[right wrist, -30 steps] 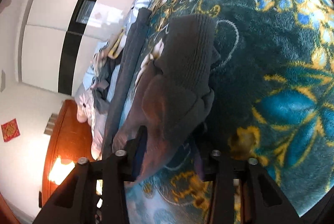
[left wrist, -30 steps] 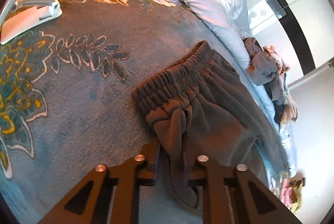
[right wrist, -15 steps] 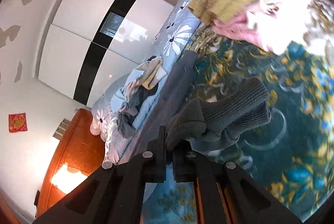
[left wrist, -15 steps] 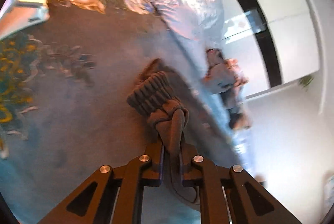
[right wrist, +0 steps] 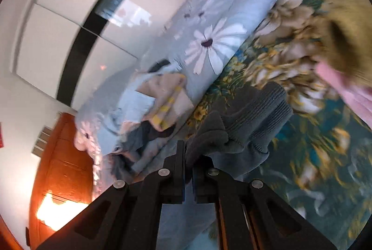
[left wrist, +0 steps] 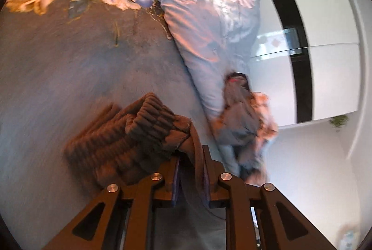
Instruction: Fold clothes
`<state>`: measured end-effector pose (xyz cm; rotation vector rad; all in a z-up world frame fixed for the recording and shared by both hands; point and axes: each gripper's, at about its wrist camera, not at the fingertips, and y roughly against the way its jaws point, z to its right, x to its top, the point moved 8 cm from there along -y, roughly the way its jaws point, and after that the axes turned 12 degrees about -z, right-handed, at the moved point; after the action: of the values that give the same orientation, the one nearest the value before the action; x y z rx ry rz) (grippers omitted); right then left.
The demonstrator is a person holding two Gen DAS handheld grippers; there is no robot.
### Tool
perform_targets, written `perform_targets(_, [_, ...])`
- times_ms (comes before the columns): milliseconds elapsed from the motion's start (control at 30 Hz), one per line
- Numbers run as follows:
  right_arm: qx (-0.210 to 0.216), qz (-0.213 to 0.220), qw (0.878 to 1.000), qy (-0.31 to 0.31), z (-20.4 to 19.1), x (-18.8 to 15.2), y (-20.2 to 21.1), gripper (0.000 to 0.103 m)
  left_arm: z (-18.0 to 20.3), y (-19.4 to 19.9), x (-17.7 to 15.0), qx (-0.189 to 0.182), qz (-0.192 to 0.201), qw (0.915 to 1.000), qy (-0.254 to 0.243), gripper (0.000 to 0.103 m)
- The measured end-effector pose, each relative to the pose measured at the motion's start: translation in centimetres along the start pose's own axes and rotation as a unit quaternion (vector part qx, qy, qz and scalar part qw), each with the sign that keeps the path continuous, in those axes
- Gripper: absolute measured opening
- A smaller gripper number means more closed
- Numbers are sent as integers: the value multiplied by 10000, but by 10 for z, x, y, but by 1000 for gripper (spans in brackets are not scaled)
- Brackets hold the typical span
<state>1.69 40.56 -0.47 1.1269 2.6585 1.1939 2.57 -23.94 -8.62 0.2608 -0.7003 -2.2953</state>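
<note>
Left claw (left wrist: 191, 157) pinched on grey pants (left wrist: 130, 140) at ribbed waistband, fabric bunched above blanket (left wrist: 69, 68). Right claw (right wrist: 188, 152) clamped tight on pants (right wrist: 251, 124) near ribbed cuff. Beyond: daisy-print quilt (right wrist: 216, 40), clothes pile (left wrist: 244, 119) at bed edge, wardrobe (left wrist: 325, 24) behind.
</note>
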Motion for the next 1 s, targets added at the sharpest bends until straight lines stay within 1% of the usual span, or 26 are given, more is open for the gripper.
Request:
perform_targets(67, [-124,-121,9998,-36,5,16,-30,4,-7,-19,12,186,37,9998,57,21])
perform_targets(133, [-180,-254,9994,-117,13,25,-56,4,-10,-30,22,305,118,9995,41,21])
perform_targets(233, [-290,-334,9990,-78,18,30,-76,4,-10,-39,30,439,201,9988,-80,21])
perform_targets(300, [-374,-369,9986,-25,21,32,-86,4,-6,-37,29,490,175,9983,-257,25])
perform_targets(333, [-416,-387,9984,2,22,33,-91,4,-3,-34,25,480,149,9981,-358,30])
perform_targets(367, [-451,-389,9982,72,22,34,-93,5,0,-29,22,473,126,9976,-486,37])
perform_targets(400, [-478,-375,9980,190,18,34,-92,9,3,-23,17,474,113,9968,-634,42])
perform_targets(467, [-448,-295,9978,393,10,36,-86,26,9,-9,7,507,128,9941,-945,61])
perform_targets(500, [-417,-194,9978,472,5,38,-82,46,11,-2,4,583,206,9918,-1122,64])
perform_targets(533, [-401,-54,9977,548,0,40,-75,59,13,5,3,670,287,9889,-1294,65])
perform_targets(567, [-386,87,9973,625,-5,42,-68,60,12,11,2,754,360,9868,-1384,65])
perform_targets(633, [-329,310,9961,756,-15,45,-54,60,5,25,1,919,486,9850,-1376,65])
perform_targets(667, [-276,321,9960,790,-17,40,-48,60,-3,31,-1,997,533,9848,-1319,65])
perform_targets(767, [-179,340,9952,905,-11,21,-30,60,-41,44,-11,1215,619,9863,-929,65])
perform_targets(800, [-207,358,9950,905,-5,14,-25,60,-52,45,-15,1230,609,9870,-835,65])
perform_targets(867, [-401,423,9950,815,17,0,-13,63,-73,41,-21,1149,486,9903,-618,66])
perform_targets(900, [-441,431,9956,700,28,-6,-11,70,-78,38,-23,1054,437,9920,-532,66])
perform_targets(933, [-413,410,9970,504,40,-9,-13,73,-81,34,-23,934,407,9938,-441,66])
perform_targets(1000, [-357,366,9986,111,63,-16,-17,73,-84,28,-25,673,375,9967,-263,66])
